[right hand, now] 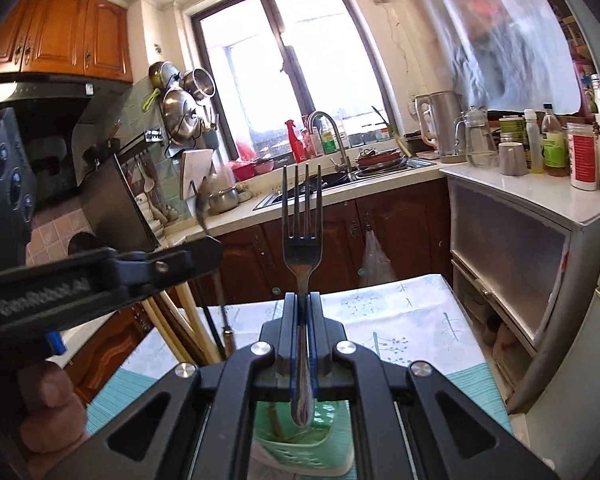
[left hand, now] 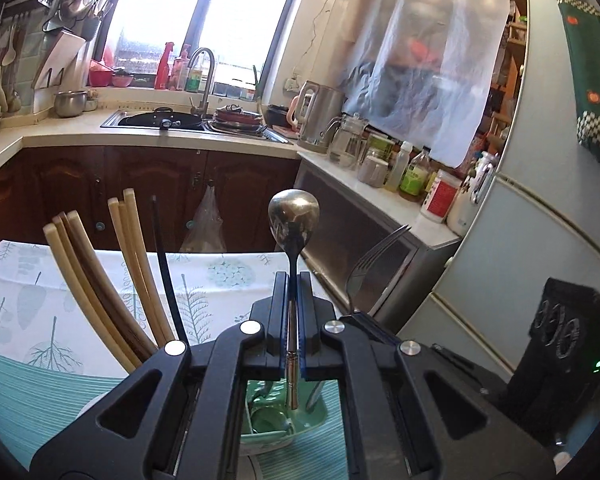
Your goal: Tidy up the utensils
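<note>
Left gripper point(left hand: 293, 280) holds spoon point(left hand: 293, 216) upright; right gripper point(right hand: 302, 300), fork point(right hand: 301, 216).

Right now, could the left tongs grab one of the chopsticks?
Probably not yet. The left tongs are shut on a spoon, so they are full. The chopsticks stand just to their left, with nothing between, once the spoon is dropped.

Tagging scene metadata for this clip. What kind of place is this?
A home kitchen, lived-in. Giveaways: the sink with its faucet under a window, pots and lids hung on the tiled wall, and an electric kettle on the counter beside the fridge.
</note>
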